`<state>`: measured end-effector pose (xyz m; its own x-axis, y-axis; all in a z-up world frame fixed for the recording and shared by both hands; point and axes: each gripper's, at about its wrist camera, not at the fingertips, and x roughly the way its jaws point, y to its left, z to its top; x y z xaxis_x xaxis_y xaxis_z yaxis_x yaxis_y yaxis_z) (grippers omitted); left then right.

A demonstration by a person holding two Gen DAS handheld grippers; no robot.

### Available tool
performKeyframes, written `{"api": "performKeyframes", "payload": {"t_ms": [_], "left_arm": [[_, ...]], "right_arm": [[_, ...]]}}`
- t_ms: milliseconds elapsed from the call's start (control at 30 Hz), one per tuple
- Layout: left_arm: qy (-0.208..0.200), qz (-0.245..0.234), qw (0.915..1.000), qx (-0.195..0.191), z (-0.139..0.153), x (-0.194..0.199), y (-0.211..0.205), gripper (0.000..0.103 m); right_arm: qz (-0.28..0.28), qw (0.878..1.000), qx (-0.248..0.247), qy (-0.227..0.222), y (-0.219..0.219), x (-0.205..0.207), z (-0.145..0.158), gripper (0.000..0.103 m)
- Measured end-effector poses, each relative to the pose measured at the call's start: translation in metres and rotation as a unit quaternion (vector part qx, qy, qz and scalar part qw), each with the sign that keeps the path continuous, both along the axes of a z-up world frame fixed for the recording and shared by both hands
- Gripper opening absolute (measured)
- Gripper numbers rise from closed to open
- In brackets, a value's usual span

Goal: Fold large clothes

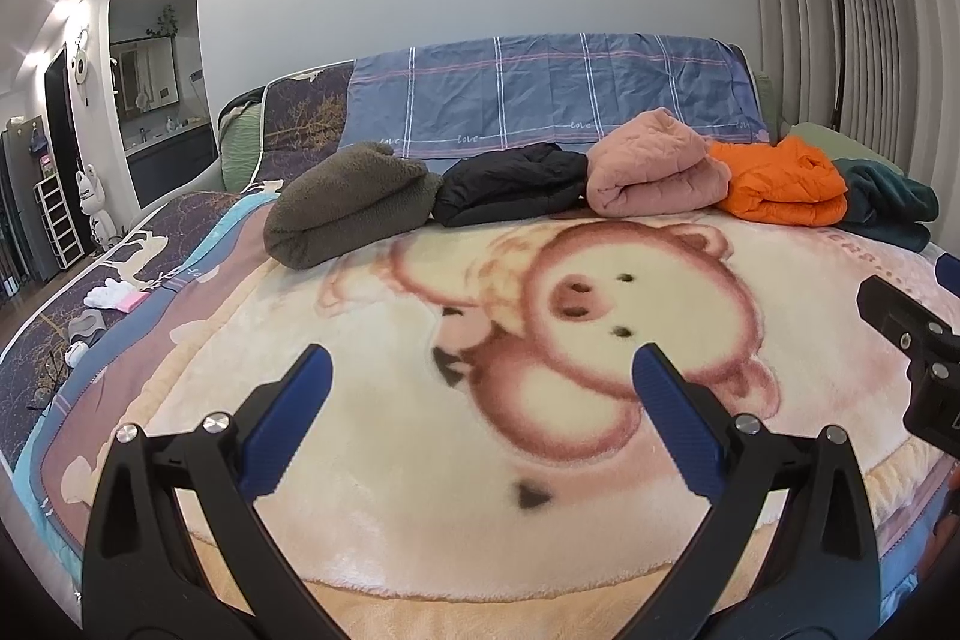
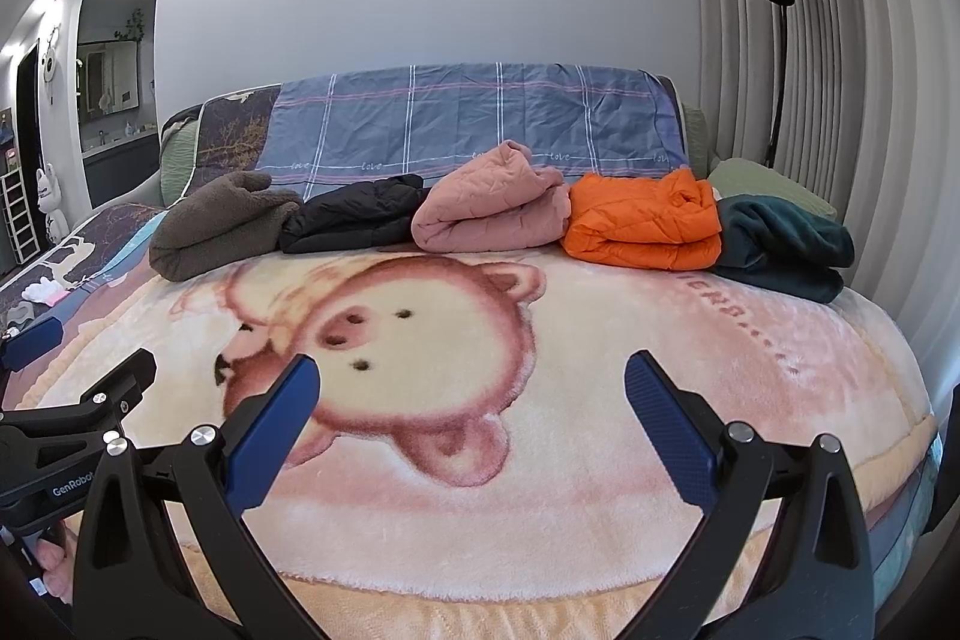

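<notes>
While left gripper (image 1: 480,370) gapes, folded clothes (image 1: 654,169) far ahead.

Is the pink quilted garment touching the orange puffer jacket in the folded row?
Touching. In the right wrist view the pink quilted garment presses against the orange puffer jacket, no blanket showing between them.

Left gripper (image 1: 480,370), right gripper (image 2: 471,379): black A-shaped plastic arms, silver round screw heads at the pivots, blue textured fingers (image 2: 273,436). White "GenRobot" lettering on the left unit's black body.
</notes>
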<state>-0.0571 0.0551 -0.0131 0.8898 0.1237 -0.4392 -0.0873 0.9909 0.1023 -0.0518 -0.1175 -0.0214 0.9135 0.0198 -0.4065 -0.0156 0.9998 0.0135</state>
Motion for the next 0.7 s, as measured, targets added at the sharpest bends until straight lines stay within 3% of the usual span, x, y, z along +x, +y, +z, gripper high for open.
{"api": "performKeyframes", "payload": {"t_ms": [700], "left_arm": [[0.003,-0.001,1.0000,0.001,-0.0023,-0.0023,0.0000,0.101]], "right_arm": [[0.000,1.000,0.000,0.000,-0.0011,-0.0001,-0.0017,0.102]]}}
